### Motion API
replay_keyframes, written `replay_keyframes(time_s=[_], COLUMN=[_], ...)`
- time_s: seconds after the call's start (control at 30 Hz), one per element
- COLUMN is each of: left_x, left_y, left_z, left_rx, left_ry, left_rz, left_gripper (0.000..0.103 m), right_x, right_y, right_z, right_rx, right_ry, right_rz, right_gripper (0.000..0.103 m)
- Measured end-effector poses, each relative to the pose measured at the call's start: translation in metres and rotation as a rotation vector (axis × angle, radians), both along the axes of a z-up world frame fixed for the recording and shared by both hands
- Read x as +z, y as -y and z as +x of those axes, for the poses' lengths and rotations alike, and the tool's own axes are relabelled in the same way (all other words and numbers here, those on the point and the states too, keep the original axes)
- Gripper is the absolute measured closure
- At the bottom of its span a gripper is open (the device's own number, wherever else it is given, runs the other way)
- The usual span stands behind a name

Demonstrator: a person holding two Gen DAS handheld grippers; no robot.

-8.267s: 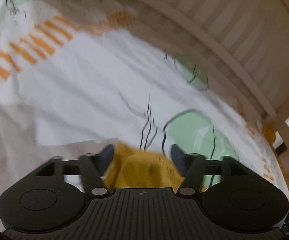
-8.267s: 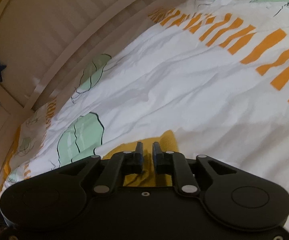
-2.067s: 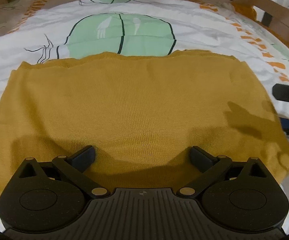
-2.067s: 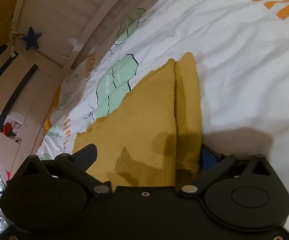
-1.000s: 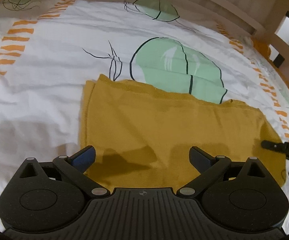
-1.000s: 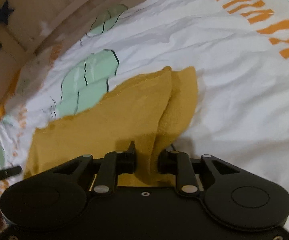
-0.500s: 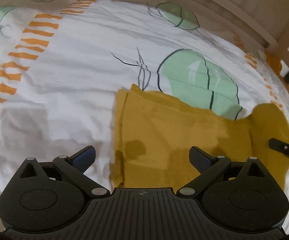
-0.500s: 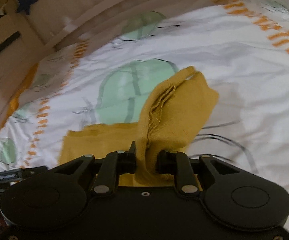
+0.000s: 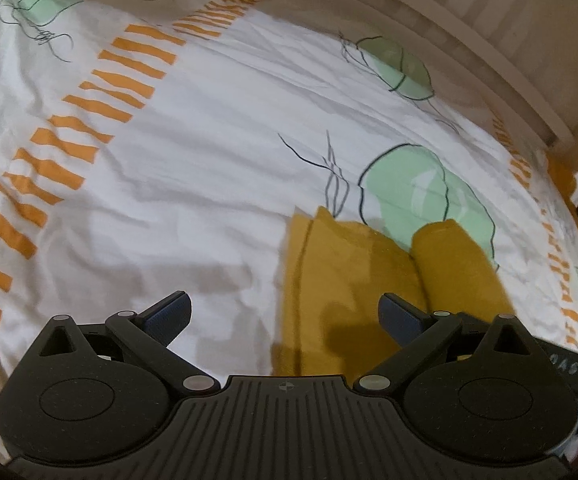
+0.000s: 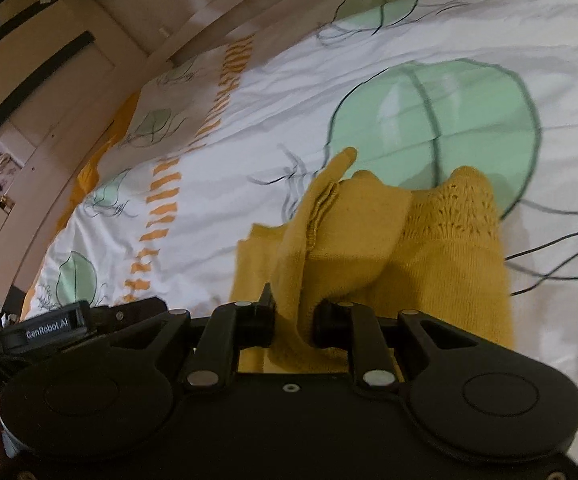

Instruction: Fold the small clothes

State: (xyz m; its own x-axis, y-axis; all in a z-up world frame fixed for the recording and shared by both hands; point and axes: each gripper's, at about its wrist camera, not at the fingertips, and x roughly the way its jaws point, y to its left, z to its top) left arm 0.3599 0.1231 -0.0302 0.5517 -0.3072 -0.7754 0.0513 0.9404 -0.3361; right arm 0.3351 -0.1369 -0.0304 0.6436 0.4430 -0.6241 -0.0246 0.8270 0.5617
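Observation:
A mustard-yellow knit garment (image 9: pixel 341 276) lies on the bed sheet (image 9: pixel 217 152), partly folded. My right gripper (image 10: pixel 294 316) is shut on a bunched edge of the garment (image 10: pixel 353 236) and holds it lifted and folded over the rest. In the left wrist view the lifted part shows as a raised yellow fold (image 9: pixel 457 264) at the right. My left gripper (image 9: pixel 285 312) is open and empty, just above the sheet with its right finger over the garment's near left part. The left gripper's body shows at the lower left of the right wrist view (image 10: pixel 49 324).
The sheet is white with orange stripes (image 9: pixel 89 120) and green leaf prints (image 9: pixel 421 188). A wooden slatted bed rail (image 9: pixel 489 36) runs along the far side. Wooden cupboard fronts (image 10: pixel 29 80) stand past the bed.
My right gripper has carried the garment's edge further over, so the fold has moved left across the garment. My left gripper has shifted left and stays open.

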Motion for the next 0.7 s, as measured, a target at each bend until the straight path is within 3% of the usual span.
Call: replay_keyframes(time_s=[0.3,0.4,0.47,0.57,0.7], left_x=[-0.002,-0.003,-0.003,-0.003,-0.004], left_y=[-0.009,-0.01,-0.011,-0.011,-0.009], left_z=[0.004,0.005,0.005,0.005,0.005], left_rx=[0.017,0.02,0.022,0.026,0.017], left_ry=[-0.002,-0.002,0.001,0.006,0.005], left_rz=[-0.006,-0.001,0.004,0.011,0.015], left_gripper=[0.002,0.002,0.002,0.002,0.002], right_x=[-0.007,-0.013,-0.018,-0.017,-0.002], right_y=[-0.045,-0.065,-0.071,-0.071,-0.059], right_z=[0.01,0.016,0.017,0.013,0.001], right_rx=[0.044,0.076,0.101,0.132,0.13], right_ry=[0.003,0.01,0.014,0.049,0.115], right_rz=[-0.06,-0.114,-0.079,-0.02,-0.02], right_gripper=[0.075,0.065,0.058,0.056,0.052])
